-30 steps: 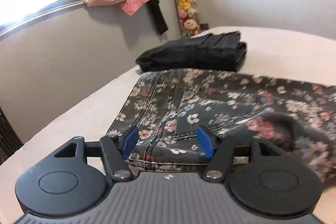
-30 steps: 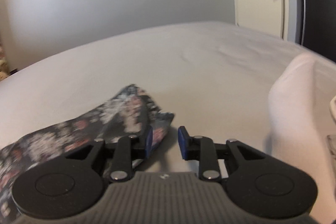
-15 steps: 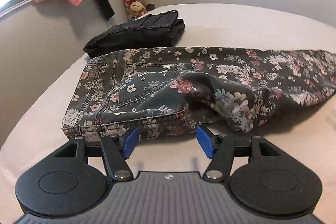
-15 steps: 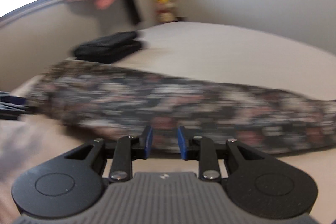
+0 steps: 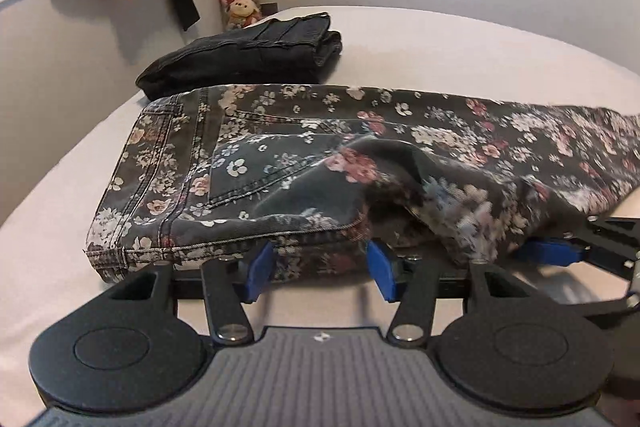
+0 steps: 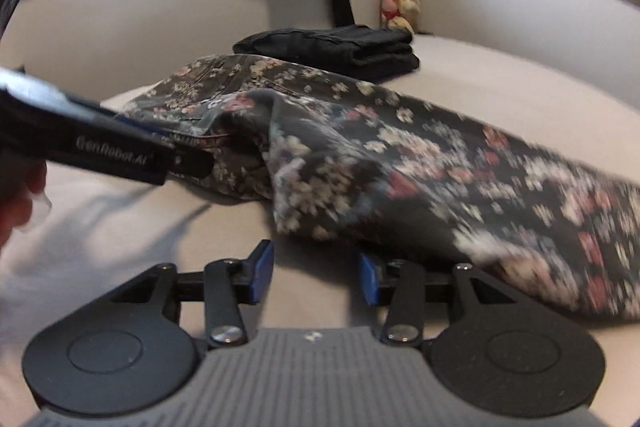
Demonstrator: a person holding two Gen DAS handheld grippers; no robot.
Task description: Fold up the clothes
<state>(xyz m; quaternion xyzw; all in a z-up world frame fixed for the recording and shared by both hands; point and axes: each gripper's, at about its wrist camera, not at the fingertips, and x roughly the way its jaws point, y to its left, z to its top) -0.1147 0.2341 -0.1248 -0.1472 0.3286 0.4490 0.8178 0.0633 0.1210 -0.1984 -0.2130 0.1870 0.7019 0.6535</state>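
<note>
- Floral jeans (image 5: pixel 288 163) lie on the bed (image 5: pixel 440 43), just ahead of the left gripper (image 5: pixel 320 269), its jaws spread wide at the near hem edge, gripping nothing
- Right gripper (image 6: pixel 316 273) sits agape and empty beside a drooping fold
- Waistband points left, legs run off right: long axis crosswise
- Folded black jeans (image 5: pixel 248 55) rest behind, touching the floral pair

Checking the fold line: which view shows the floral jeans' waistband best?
The left wrist view: the floral jeans' waistband is sharp, with stitching visible. The right wrist view shows it farther off, blurred.
</note>
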